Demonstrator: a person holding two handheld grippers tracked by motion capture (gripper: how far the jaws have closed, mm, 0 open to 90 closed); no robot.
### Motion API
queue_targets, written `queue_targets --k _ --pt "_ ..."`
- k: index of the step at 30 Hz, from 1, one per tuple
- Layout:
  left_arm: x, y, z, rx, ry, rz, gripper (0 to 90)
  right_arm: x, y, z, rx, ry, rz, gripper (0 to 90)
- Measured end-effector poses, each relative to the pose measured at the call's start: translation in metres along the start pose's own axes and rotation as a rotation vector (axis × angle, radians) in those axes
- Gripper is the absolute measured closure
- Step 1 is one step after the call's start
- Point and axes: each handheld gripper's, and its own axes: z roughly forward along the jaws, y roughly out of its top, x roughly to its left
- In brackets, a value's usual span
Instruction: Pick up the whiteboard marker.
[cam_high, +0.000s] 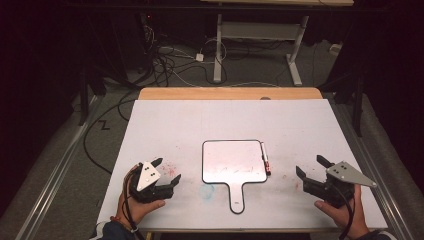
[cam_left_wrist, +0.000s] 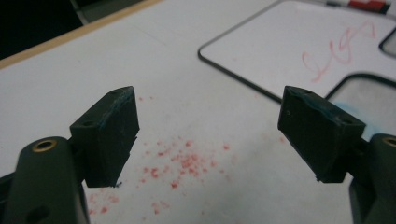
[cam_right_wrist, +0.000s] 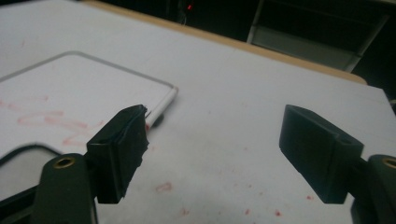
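Observation:
A small handled whiteboard (cam_high: 233, 161) with faint red scribbles lies in the middle of the white table, its handle toward me. A marker (cam_high: 266, 159) lies along the board's right edge. My left gripper (cam_high: 166, 170) rests at the near left, open and empty, jaws pointing toward the board (cam_left_wrist: 299, 44). My right gripper (cam_high: 310, 166) sits at the near right, also open and empty, aimed toward the marker (cam_right_wrist: 161, 108) and the board (cam_right_wrist: 60, 98).
Red ink specks (cam_left_wrist: 182, 163) dot the table surface under the left gripper, and a faint blue smudge (cam_high: 207, 190) lies beside the board's handle. The table's wooden far edge (cam_high: 230, 93) borders a floor with cables and a desk frame (cam_high: 260, 40).

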Motion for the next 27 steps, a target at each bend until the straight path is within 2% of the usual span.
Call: queue_targets --k 2,4,5,6,8,9,11,13,14,15,16,18,20,22,23,24,25,26,27 --pt "0.001 0.0 0.0 -0.006 -0.004 -0.009 19.6 0.0 -0.005 0.0 -0.021 0.062 -0.011 21.5" --pt "0.001 -0.001 0.0 -0.007 -0.002 -0.012 20.3 -0.001 -0.007 0.001 -0.008 0.076 -0.028 21.7" --pt "0.001 -0.002 0.0 -0.009 -0.012 -0.015 20.4 -0.002 -0.007 0.001 -0.006 0.092 -0.027 21.6" --pt "0.001 -0.002 0.0 -0.001 -0.004 -0.01 20.5 -0.004 -0.008 0.001 0.003 0.118 -0.019 21.7" --pt "0.0 -0.002 0.003 0.014 -0.021 -0.013 20.5 -0.004 -0.009 0.001 0.005 0.129 -0.023 22.3" --pt "-0.001 -0.002 0.004 0.023 -0.026 -0.001 20.5 -0.003 -0.008 0.001 0.02 0.128 -0.018 23.2" --pt "-0.004 -0.002 0.006 0.038 -0.036 0.024 20.5 -0.002 -0.007 0.002 0.027 0.164 -0.008 23.8" --pt "-0.006 -0.002 0.007 0.043 -0.045 0.032 20.5 0.0 -0.006 0.004 0.05 0.173 -0.007 23.9" --pt "-0.006 -0.002 0.007 0.043 -0.049 0.026 20.6 0.0 -0.006 0.005 0.06 0.179 -0.012 25.2" --pt "-0.005 -0.002 0.008 0.043 -0.06 0.017 21.0 0.001 -0.005 0.009 0.086 0.196 0.005 26.5" --pt "-0.005 -0.002 0.008 0.045 -0.058 0.014 21.0 0.001 -0.005 0.009 0.086 0.196 0.005 26.5" --pt "-0.005 -0.002 0.009 0.053 -0.051 0.016 21.0 0.003 -0.002 0.016 0.125 0.186 -0.009 29.9" --pt "-0.004 -0.002 0.011 0.062 -0.052 0.009 21.0 0.002 0.003 0.024 0.145 0.205 0.008 31.5" --pt "-0.003 -0.003 0.012 0.064 -0.063 0.004 21.0 0.002 0.009 0.034 0.172 0.198 0.011 33.0" --pt "-0.004 -0.002 0.013 0.067 -0.058 0.005 21.0 0.002 0.012 0.039 0.172 0.217 0.026 34.3" --pt "-0.004 -0.002 0.013 0.07 -0.05 0.006 21.0 0.002 0.016 0.046 0.2 0.235 0.033 34.3" --pt "-0.005 -0.002 0.013 0.067 -0.048 0.011 21.2 0.002 0.02 0.053 0.218 0.226 0.039 34.7" --pt "-0.006 -0.001 0.013 0.06 -0.048 0.018 21.9 0.002 0.024 0.06 0.219 0.236 0.045 35.6" --pt "-0.006 0.0 0.012 0.057 -0.047 0.024 22.1 0.001 0.028 0.068 0.248 0.263 0.055 35.7"
